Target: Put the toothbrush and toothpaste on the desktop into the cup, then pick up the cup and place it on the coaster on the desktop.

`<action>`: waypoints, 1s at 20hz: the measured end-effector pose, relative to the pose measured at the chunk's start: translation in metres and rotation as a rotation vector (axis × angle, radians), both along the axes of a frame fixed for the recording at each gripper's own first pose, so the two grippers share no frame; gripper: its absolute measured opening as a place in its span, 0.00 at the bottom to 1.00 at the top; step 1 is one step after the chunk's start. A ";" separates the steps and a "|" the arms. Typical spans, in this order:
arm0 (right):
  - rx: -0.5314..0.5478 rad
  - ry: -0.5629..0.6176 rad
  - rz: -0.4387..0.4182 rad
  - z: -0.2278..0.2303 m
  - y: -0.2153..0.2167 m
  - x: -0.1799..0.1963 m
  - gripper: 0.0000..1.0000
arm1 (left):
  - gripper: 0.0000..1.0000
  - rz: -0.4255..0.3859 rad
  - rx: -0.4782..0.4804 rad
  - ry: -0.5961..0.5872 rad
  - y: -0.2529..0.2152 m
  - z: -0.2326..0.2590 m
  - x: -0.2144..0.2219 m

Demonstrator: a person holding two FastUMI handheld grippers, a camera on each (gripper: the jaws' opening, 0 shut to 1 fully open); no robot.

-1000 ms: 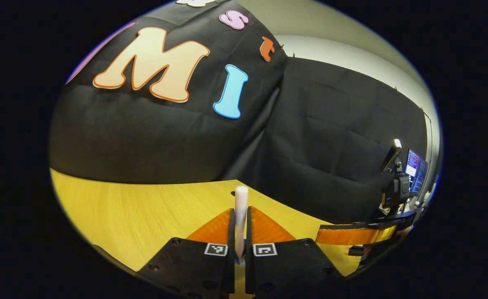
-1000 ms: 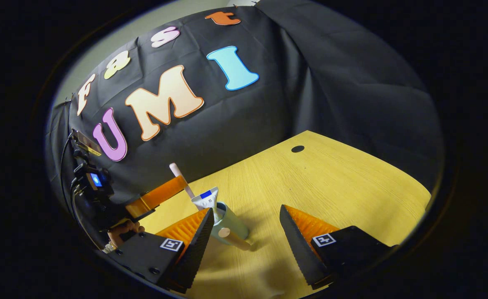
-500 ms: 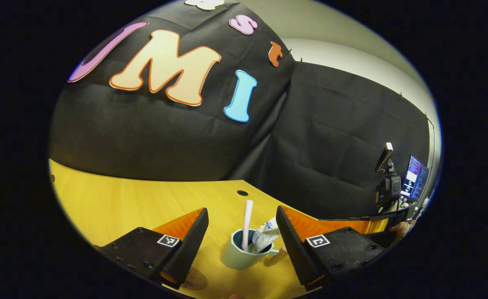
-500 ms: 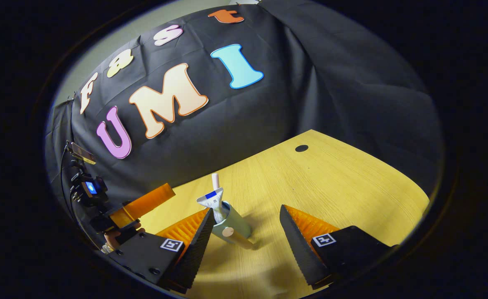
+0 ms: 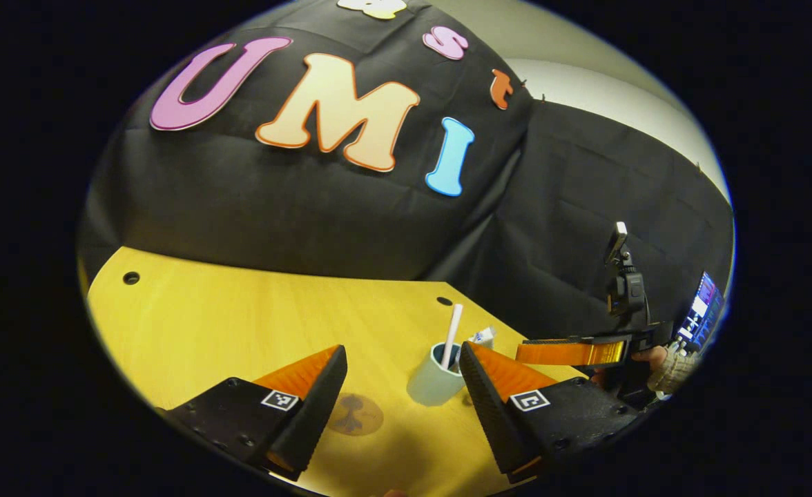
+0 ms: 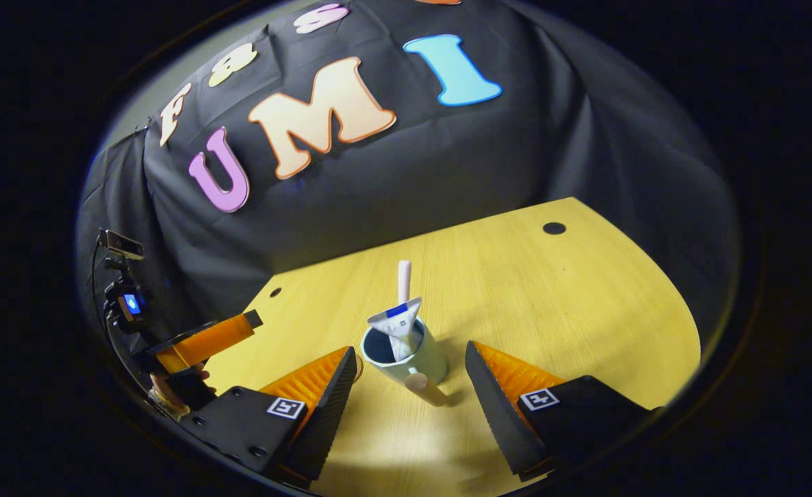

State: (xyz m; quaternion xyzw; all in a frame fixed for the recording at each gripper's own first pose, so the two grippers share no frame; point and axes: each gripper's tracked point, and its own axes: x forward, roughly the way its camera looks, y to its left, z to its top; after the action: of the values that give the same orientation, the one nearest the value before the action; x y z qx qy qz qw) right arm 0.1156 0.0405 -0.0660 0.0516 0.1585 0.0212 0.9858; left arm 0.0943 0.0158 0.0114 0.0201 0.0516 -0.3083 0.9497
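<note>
The desktop (image 6: 551,297) looks like pale wood or wood-print laminate, with fine straight grain and a soft satin sheen where light pools near the right gripper (image 6: 409,376), whose fingers (image 6: 320,383) show ribbed, grooved inner faces that look like matt moulded plastic. Between those fingers the cup (image 6: 416,359) has a smooth, faintly glossy glazed look with a wood-like stub handle (image 6: 425,388), and the toothbrush (image 6: 404,279) and toothpaste (image 6: 395,324) in it look like smooth plastic. Ahead of the left gripper (image 5: 402,390), near its left finger, the coaster (image 5: 355,414) is a flat, dull disc that looks like dark wood, and the booth wall (image 5: 275,200) behind is matt, creased woven cloth.
</note>
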 end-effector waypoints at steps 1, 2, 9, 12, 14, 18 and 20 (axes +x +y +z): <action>-0.010 0.036 0.016 -0.006 0.002 0.004 0.97 | 0.95 0.024 0.002 0.001 0.010 0.001 -0.004; -0.024 0.072 0.029 -0.011 0.003 0.005 0.97 | 0.95 0.046 0.002 0.004 0.018 0.000 -0.007; -0.198 0.323 0.157 -0.059 0.009 0.014 0.97 | 0.94 0.239 0.029 0.026 0.079 -0.010 -0.030; -0.293 0.419 0.200 -0.074 0.009 0.020 0.97 | 0.95 0.307 0.008 0.057 0.096 -0.023 -0.044; -0.343 0.465 0.212 -0.080 0.008 0.028 0.97 | 0.95 0.346 -0.003 0.080 0.106 -0.033 -0.052; -0.432 0.557 0.208 -0.093 -0.003 0.038 0.86 | 0.95 0.382 -0.030 0.125 0.112 -0.047 -0.061; -0.464 0.581 0.204 -0.098 -0.006 0.044 0.87 | 0.95 0.395 -0.026 0.135 0.114 -0.051 -0.060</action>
State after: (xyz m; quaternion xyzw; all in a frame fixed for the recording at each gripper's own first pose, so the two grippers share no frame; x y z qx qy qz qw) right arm 0.1592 0.0348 -0.1636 -0.1850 0.4360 0.0674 0.8781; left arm 0.0343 0.1297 -0.0396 -0.0235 0.1137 -0.1175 0.9863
